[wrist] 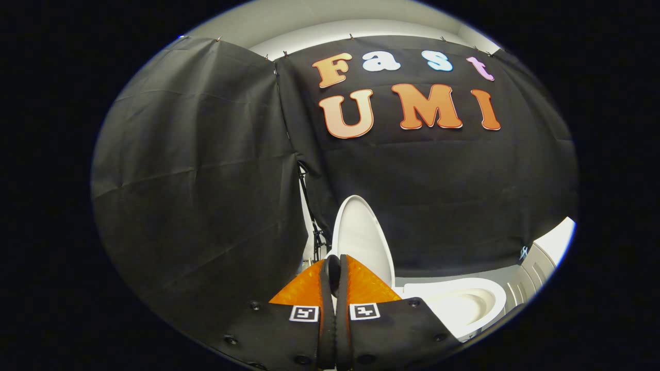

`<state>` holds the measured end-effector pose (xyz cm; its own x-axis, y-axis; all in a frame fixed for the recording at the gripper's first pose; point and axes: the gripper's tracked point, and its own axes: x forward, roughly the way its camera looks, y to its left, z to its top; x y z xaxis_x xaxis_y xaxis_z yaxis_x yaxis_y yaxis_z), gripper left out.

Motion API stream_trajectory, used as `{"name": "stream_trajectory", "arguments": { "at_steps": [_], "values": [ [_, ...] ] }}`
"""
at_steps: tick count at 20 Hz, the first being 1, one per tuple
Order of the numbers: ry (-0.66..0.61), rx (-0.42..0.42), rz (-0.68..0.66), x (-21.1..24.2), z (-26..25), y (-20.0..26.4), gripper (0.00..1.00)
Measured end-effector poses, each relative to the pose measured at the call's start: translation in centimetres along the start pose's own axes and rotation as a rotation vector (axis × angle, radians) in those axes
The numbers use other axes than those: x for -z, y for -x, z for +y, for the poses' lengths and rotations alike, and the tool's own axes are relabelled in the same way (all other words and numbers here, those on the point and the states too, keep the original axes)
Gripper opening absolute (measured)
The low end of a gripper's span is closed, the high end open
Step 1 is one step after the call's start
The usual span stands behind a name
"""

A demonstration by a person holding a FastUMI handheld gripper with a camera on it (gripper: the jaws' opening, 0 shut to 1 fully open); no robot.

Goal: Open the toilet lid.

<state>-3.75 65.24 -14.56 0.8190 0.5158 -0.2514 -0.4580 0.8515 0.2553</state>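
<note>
The tool has its fingers pressed together, nothing between them. Just beyond the tips the lid stands raised, upright against the wall. The open bowl lies to the tool's right.

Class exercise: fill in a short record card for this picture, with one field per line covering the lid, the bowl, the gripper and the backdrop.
Lid: white oval toilet lid, raised upright, just beyond the fingertips
Bowl: white ceramic toilet bowl, uncovered, beside the fingers
Gripper: gripper fingers closed together, nothing visibly between them
Backdrop: black cloth wall behind the toilet
</note>
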Motion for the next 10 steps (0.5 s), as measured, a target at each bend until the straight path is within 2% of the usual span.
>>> {"name": "stream_trajectory", "arguments": {
  "at_steps": [5, 7, 9, 10],
  "values": [
    [0.045, 0.003, -0.004, 0.2, 0.7, -0.4, 0.08],
    [0.118, 0.044, -0.016, -0.4, -0.2, -0.2, 0.08],
    [0.197, 0.062, -0.017, -0.7, -0.6, 0.2, 0.14],
    [0.185, 0.050, -0.027, -0.9, -0.4, 0.6, 0.26]
  ]
}}
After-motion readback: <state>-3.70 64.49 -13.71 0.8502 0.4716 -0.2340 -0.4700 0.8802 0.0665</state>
